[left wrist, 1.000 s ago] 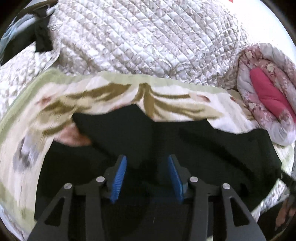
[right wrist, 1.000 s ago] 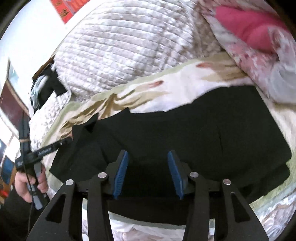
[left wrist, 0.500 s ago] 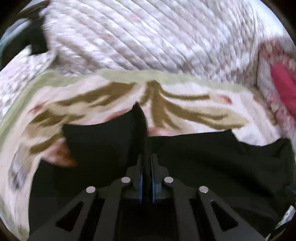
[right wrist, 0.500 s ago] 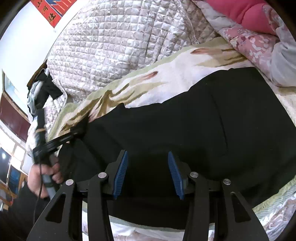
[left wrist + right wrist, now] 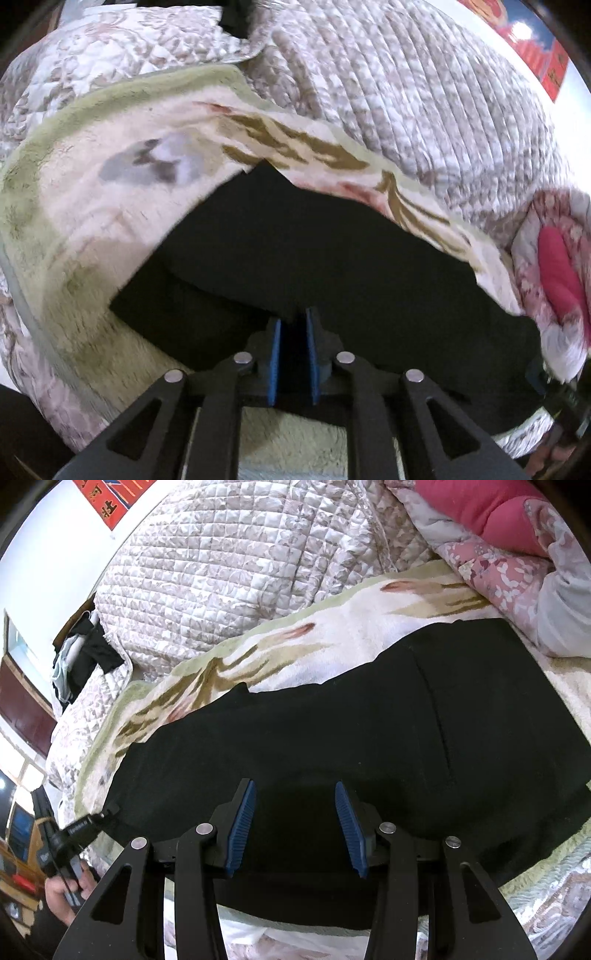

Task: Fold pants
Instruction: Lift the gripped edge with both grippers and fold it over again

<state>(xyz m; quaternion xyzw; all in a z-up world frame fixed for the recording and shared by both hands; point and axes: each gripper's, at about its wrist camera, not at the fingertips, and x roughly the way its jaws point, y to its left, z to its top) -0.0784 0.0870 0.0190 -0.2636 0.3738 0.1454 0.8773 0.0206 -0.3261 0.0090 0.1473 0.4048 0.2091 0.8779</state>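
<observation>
The black pants [image 5: 369,738] lie spread across a floral fleece blanket [image 5: 351,627] on the bed. In the left wrist view the pants [image 5: 332,258] fill the middle, and my left gripper [image 5: 293,325] is shut on their near left edge, with black cloth pinched between the blue pads. In the right wrist view my right gripper [image 5: 293,794] is open just above the near middle of the pants, with nothing between its pads. The left gripper [image 5: 109,810] also shows at the pants' left end.
A quilted beige bedspread [image 5: 388,92] is heaped behind the blanket. A pink and floral duvet [image 5: 498,535] lies rolled at the right end. Dark clothes [image 5: 85,653] sit at the far left. The bed's front edge runs below the grippers.
My left gripper closed on the pants' edge and has drawn it toward the near side of the bed. My right gripper stayed open over the pants.
</observation>
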